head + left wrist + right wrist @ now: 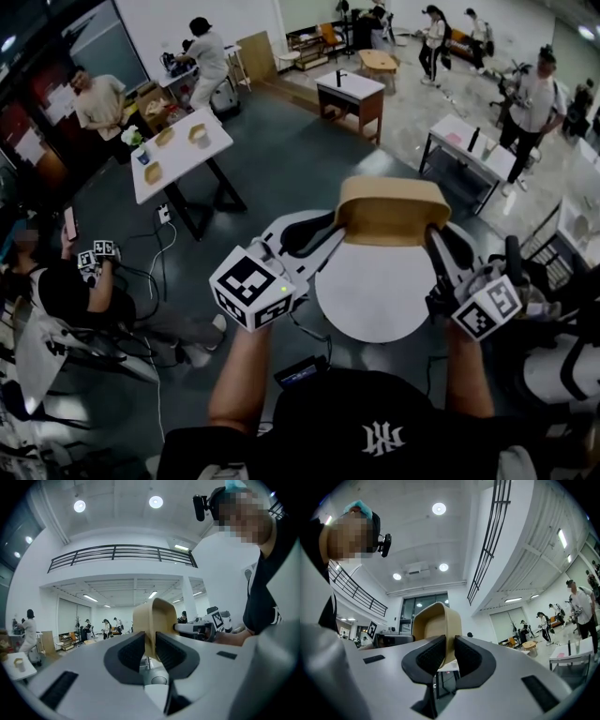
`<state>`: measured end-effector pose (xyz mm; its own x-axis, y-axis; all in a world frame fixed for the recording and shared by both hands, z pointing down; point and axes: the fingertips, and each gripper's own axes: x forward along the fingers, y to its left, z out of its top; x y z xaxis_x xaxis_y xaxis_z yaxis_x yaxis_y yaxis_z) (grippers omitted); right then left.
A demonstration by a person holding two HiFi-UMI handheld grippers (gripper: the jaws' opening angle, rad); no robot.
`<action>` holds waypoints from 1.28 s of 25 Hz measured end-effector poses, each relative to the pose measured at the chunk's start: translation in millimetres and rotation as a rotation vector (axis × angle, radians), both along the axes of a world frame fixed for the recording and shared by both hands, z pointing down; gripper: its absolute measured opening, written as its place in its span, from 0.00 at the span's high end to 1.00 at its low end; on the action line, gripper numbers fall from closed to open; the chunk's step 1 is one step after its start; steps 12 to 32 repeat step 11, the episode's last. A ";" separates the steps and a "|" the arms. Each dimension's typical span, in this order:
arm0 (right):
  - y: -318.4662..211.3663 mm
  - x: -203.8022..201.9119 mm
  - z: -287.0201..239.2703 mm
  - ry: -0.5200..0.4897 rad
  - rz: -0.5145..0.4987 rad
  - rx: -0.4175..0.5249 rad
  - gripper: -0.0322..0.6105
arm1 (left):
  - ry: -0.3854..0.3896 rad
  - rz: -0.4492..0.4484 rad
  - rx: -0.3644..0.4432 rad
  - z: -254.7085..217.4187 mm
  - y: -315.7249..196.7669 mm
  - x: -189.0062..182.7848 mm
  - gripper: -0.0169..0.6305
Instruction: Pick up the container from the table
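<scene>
A tan open-topped container [392, 211] hangs in the air over a round white table [375, 305], held between both grippers. My left gripper [323, 232] is shut on its left wall, which shows pinched between the black pads in the left gripper view [151, 644]. My right gripper [441, 242] is shut on the opposite wall, and the right gripper view shows that rim [449, 634] squeezed between its pads. The container [157, 613] stands upright, its hollow facing up. Each gripper is visible across the container from the other's view.
A white rectangular table [178, 173] with several small tan containers stands at the back left. A seated person [66, 291] is close on the left with cables on the floor. Desks [469, 155] and standing people fill the right and back.
</scene>
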<state>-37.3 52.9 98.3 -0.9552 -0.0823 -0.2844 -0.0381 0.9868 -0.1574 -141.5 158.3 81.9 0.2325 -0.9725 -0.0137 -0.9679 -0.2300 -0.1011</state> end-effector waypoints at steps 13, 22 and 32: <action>-12.4 -5.2 2.5 0.024 -0.025 -0.005 0.82 | 0.017 -0.009 -0.020 4.6 -11.0 -2.8 0.86; -12.4 -5.2 2.5 0.024 -0.025 -0.005 0.82 | 0.017 -0.009 -0.020 4.6 -11.0 -2.8 0.86; -12.4 -5.2 2.5 0.024 -0.025 -0.005 0.82 | 0.017 -0.009 -0.020 4.6 -11.0 -2.8 0.86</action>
